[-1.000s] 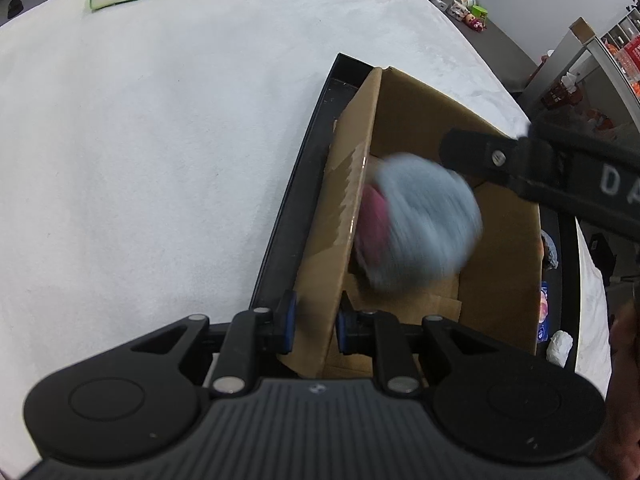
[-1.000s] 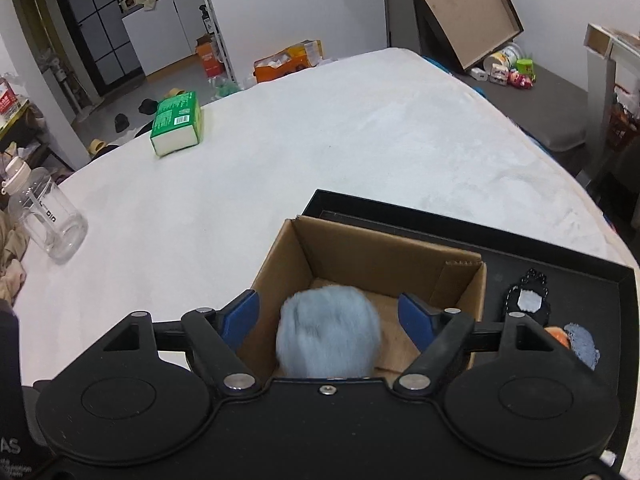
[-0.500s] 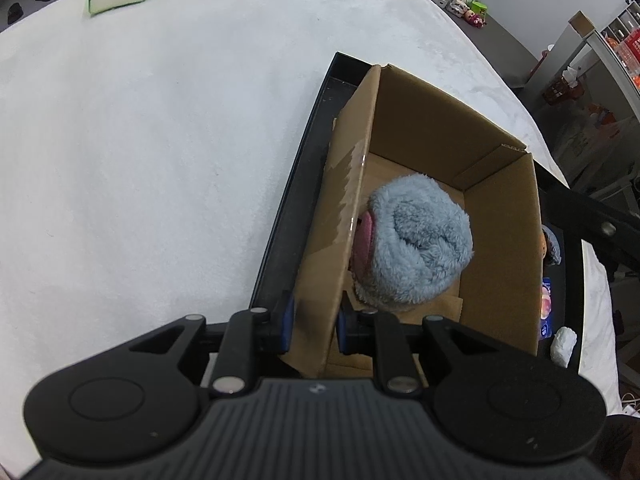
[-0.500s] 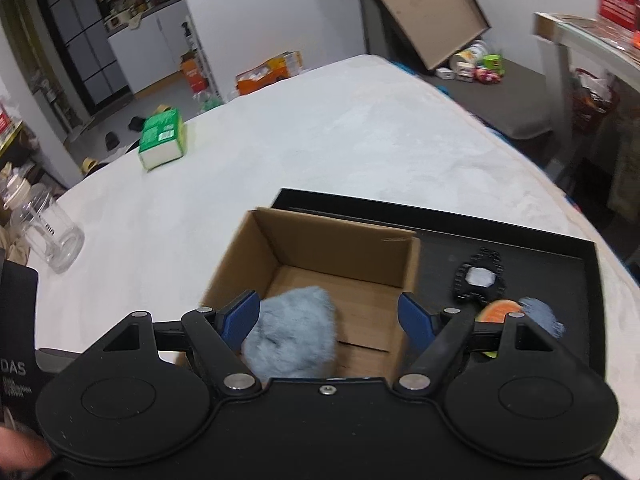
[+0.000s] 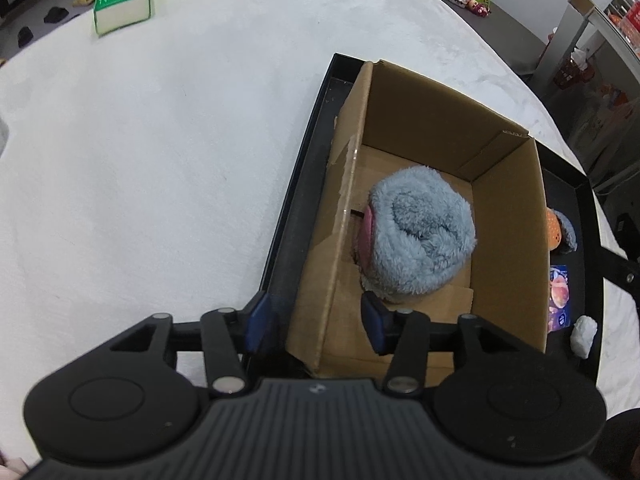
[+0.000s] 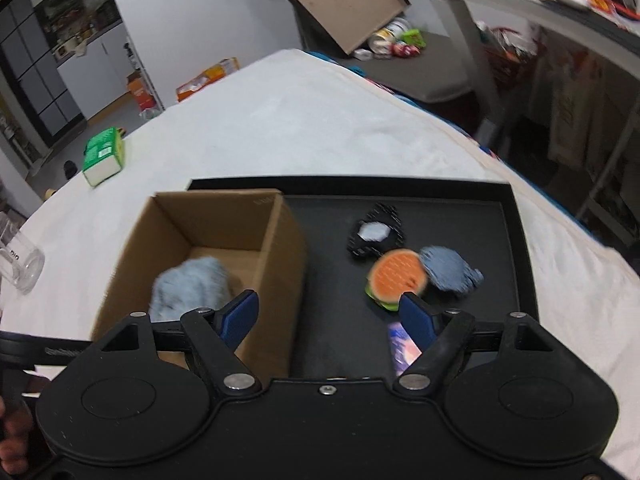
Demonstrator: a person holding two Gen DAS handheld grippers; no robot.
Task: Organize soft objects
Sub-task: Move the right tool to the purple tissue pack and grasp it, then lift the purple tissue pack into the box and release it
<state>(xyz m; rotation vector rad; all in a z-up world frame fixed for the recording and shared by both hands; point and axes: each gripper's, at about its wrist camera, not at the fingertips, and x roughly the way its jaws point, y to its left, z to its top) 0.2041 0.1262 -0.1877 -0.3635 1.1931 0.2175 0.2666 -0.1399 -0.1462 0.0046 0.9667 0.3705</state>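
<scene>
A fluffy blue plush (image 5: 420,236) with a pink patch lies inside the open cardboard box (image 5: 508,240), which stands at the left end of a black tray (image 5: 292,216). My left gripper (image 5: 316,320) straddles the box's near left wall. Its jaws are opening and the pads stand off the cardboard. In the right wrist view my right gripper (image 6: 328,318) hangs open and empty over the tray (image 6: 516,240), just right of the box (image 6: 280,264). Beyond it lie an orange burger-shaped toy (image 6: 396,278), a blue-grey soft piece (image 6: 450,274) and a black-and-white item (image 6: 376,234).
A colourful packet (image 6: 400,344) lies on the tray near my right fingers, and a white lump (image 5: 584,334) sits at the tray's near corner. A green box (image 5: 120,0) rests far off on the white table. A glass jar (image 6: 20,268) stands at the left edge.
The left jaws, shut on the box wall before, have spread apart. The right gripper swung right, from above the box to above the tray. The blue plush has settled in the box.
</scene>
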